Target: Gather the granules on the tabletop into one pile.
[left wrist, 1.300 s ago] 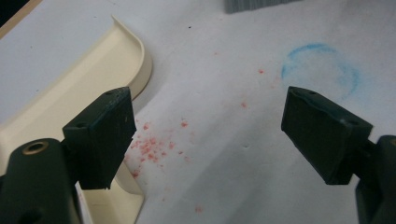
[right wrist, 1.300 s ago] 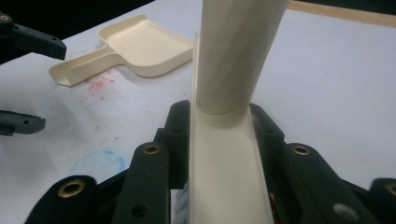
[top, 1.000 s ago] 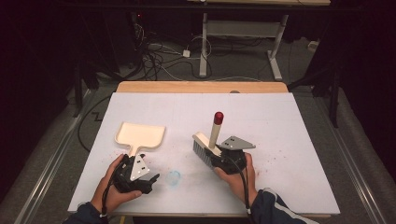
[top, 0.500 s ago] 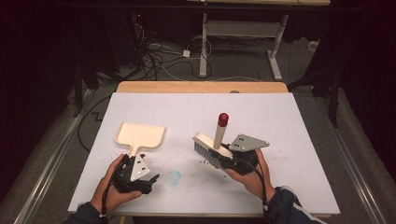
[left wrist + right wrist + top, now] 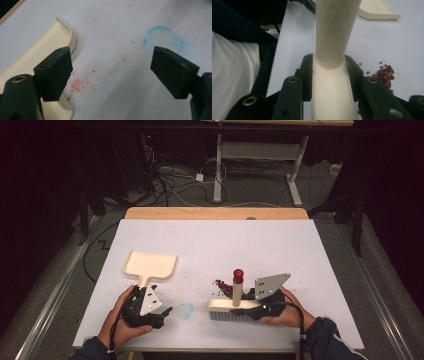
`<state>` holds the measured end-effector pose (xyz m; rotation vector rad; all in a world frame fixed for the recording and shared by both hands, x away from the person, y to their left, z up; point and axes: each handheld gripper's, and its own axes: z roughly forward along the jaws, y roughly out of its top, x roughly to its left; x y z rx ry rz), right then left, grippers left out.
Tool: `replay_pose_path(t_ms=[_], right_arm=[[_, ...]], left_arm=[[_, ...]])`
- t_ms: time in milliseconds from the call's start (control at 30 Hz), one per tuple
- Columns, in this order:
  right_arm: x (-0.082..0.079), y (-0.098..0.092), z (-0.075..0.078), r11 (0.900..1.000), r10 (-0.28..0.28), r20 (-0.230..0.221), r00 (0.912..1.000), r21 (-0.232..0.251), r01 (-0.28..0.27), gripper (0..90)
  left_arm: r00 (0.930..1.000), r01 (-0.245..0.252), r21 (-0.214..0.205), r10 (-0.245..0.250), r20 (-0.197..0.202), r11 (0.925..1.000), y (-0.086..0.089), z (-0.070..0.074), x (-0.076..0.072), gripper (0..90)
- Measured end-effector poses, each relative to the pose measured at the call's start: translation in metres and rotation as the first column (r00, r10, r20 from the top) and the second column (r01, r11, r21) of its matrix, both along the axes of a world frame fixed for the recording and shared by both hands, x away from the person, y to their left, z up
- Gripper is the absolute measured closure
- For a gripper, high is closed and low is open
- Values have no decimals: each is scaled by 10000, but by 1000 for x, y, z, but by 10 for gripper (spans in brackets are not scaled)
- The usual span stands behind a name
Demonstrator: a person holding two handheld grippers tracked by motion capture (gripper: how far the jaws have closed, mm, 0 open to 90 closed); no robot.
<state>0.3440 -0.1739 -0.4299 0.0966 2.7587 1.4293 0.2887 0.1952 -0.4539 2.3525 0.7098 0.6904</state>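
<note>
Your right fingers (image 5: 248,306) grip the brush (image 5: 234,307) tight — the beans (image 5: 223,285) lie just behind it, dustpan (image 5: 150,264) farther left by your open left fingers (image 5: 159,314).

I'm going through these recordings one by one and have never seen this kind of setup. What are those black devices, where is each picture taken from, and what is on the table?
A person sits at a white table and holds a hand-operated two-jaw gripper in each hand; there is no robot arm. The high view looks down from above the person. The other two pictures come from cameras riding on each gripper, looking along its black jaws.

The right gripper is shut on the handle of a cream brush with a red tip. Behind the brush lies a small pile of beans. The left gripper is open, holding nothing, beside the handle of a cream dustpan. A blue ring mark is on the table between the two grippers.
</note>
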Motion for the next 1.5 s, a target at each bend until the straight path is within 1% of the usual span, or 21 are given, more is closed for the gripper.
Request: replay_pose_path(t_ms=[67, 167, 233, 267, 333, 400, 467, 567, 667, 767, 900, 933, 967, 1000, 1067, 1233, 1267, 1333, 1400, 1500], right_arm=[[11, -1, -3, 9999, 91, -152, 9998, 135, -89, 668], [28, -1, -6, 9995, 163, -179, 9997, 269, -158, 665], [38, 2, -8, 9994, 235, -166, 9996, 274, -230, 659], [42, 4, -9, 9993, 263, -288, 9992, 291, -255, 658], [49, 8, -11, 9989, 400, -273, 9988, 264, -393, 654], [55, 12, -12, 9984, 494, -399, 9980, 301, -482, 651], [59, 15, -13, 9987, 495, -402, 9980, 158, -489, 647], [63, 17, -12, 9988, 385, -390, 9985, 307, -373, 650], [67, 17, -9, 9988, 203, -228, 9995, 454, -193, 660], [68, 16, -6, 9981, -50, -122, 9999, 617, 58, 666], [67, 14, -3, 9976, -364, 87, 9993, 590, 359, 668], [67, 14, -3, 9973, -393, 66, 9992, 629, 388, 668], [67, 13, -2, 9970, -425, 47, 9991, 651, 421, 668], [67, 13, -2, 9965, -564, 109, 9983, 616, 557, 668], [65, 12, 0, 9958, -707, 230, 9972, 596, 692, 668], [57, 10, 9, 9929, -889, 383, 9953, 827, 855, 668], [55, 9, 11, 9917, -1019, 438, 9938, 829, 980, 668], [48, 7, 16, 9871, -1413, 647, 9878, 854, 1356, 668], [42, 3, 22, 9815, -1727, 680, 9826, 954, 1659, 668], [32, -3, 29, 9646, -2457, 841, 9657, 1192, 2351, 669]], left_arm=[[10000, -17, -59, 17, -59, 10000, 0, -1, 1, 170], [10000, -2, -49, 1, -97, 10000, -1, -2, 2, 170], [9999, 35, -71, -36, -150, 10000, -1, -2, 2, 170], [9999, 38, -82, -39, -166, 10000, -1, -2, 2, 170], [9998, 13, -117, -15, -175, 9999, -1, -2, 2, 170], [9998, 0, -138, -3, -202, 9999, -1, -2, 2, 170], [9998, -10, -138, 7, -221, 9999, 0, -3, 2, 170], [9997, 19, -114, -21, -238, 9999, 0, -3, 2, 170], [9997, 21, -149, -24, -235, 9999, 0, -3, 2, 170], [9997, 28, -141, -31, -244, 9999, -1, -3, 2, 170], [9996, 51, -112, -54, -264, 9999, -2, -3, 3, 170], [9996, 78, -62, -79, -275, 10000, -2, -3, 3, 170], [9996, 75, -103, -78, -273, 9999, -2, -3, 3, 170], [9996, 114, -88, -116, -274, 9999, -2, -3, 3, 170], [9996, 126, -76, -127, -257, 9999, -2, -3, 3, 170], [9998, 71, -132, -74, -202, 9999, -2, -3, 2, 170], [9998, 76, -136, -78, -189, 9999, -1, -2, 2, 170], [9999, 39, -122, -41, -161, 9999, -1, -2, 2, 170], [9999, -1, -124, -1, -129, 9999, 0, -1, 1, 170], [9999, -47, -103, 46, -100, 9999, 2, -1, 1, 170]])
